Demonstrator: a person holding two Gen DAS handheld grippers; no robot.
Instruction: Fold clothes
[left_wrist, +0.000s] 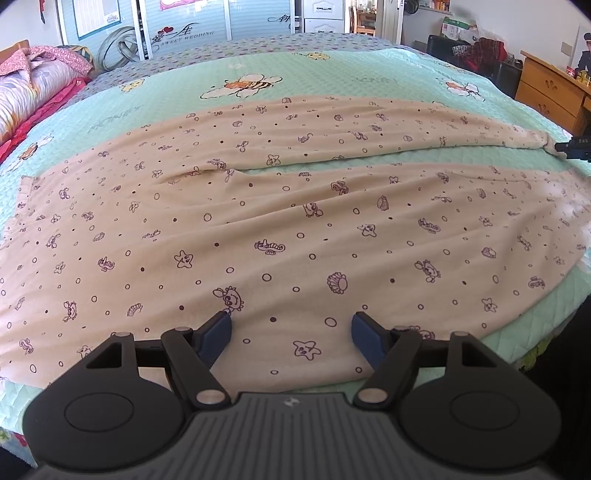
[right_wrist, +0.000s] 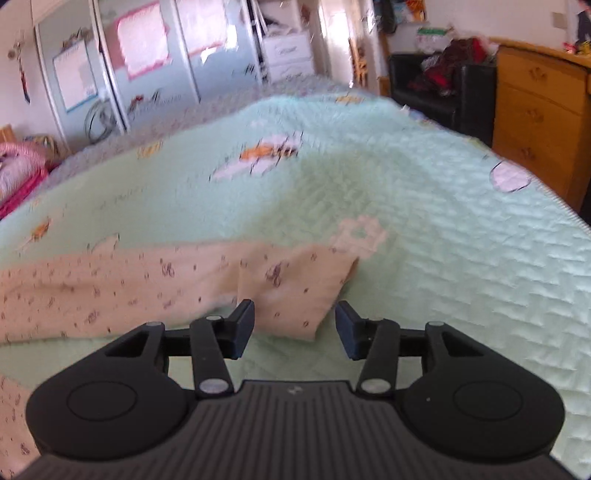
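green quilted bedding (left_wrist: 332, 74) with bee pictures is seen across a big bed, and a wooden dresser (left_wrist: 546, 92) stands past its far right corner. peach pajama pants (left_wrist: 280, 229) with little sea animals are laid flat on the bedding, with both legs stretched out toward the dresser side.

the laying-out step looks nearly done, and no fold has been made yet. for the next move, a leg end probably has to be pinched and carried over onto the other leg, with the cloth kept smooth.

the left gripper (left_wrist: 291, 334) is held over the near edge of the pants, at the side away from the dresser. its jaws are spread wide and nothing is held between them.

the right gripper (right_wrist: 293, 328) is held just at the cuff of the far leg (right_wrist: 291, 291), nearer the dresser. its jaws are partly apart. the cuff lies between them, but it is not pinched, as far as can be seen.
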